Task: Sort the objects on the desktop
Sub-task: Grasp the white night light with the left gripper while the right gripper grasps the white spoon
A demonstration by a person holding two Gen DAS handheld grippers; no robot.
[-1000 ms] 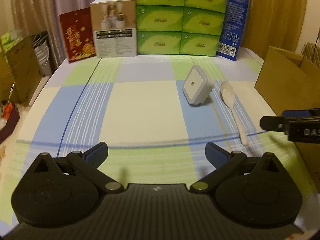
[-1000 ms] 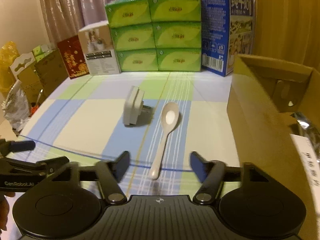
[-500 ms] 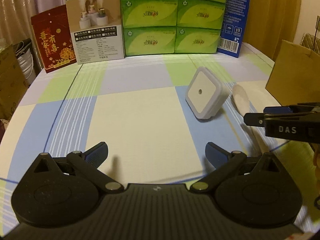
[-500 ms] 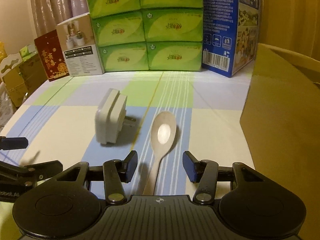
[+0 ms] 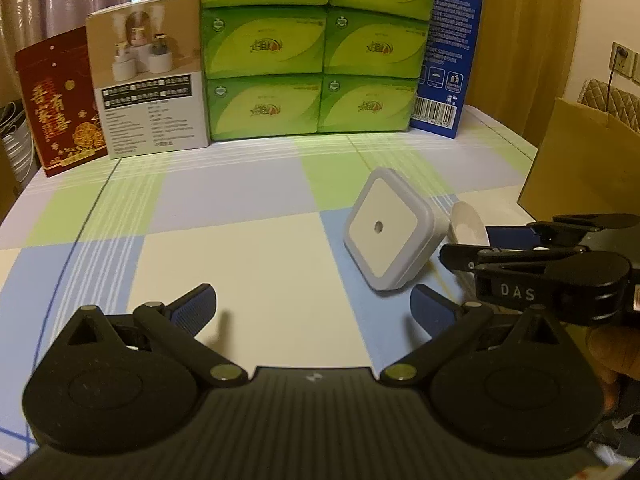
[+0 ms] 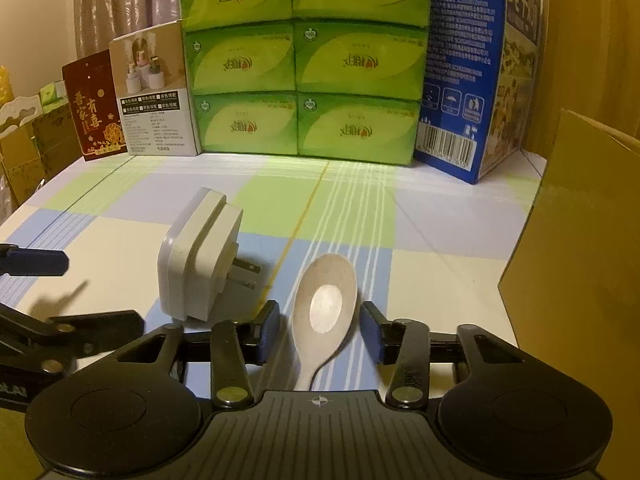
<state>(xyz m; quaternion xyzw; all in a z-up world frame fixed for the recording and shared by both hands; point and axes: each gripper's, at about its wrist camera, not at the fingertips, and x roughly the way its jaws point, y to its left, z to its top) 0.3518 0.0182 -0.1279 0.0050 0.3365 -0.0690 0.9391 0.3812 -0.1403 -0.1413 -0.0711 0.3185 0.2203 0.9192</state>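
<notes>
Spoon [image 6: 324, 312] | plug-in night light [image 6: 200, 264] just left | right hand-held gripper [image 6: 320, 332] closing, not gripping

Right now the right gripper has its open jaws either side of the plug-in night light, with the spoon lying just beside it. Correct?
Not quite. In the right wrist view the right gripper brackets the spoon, jaws not yet touching it. The night light lies just beside it.

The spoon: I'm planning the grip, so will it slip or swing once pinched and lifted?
The spoon looks stiff and light, so it should not flex. Its smooth glossy bowl lies between the right gripper's closing jaws with gaps either side; curved sides may slip. The long handle trails toward the camera, so it could pivot downward when lifted.
</notes>
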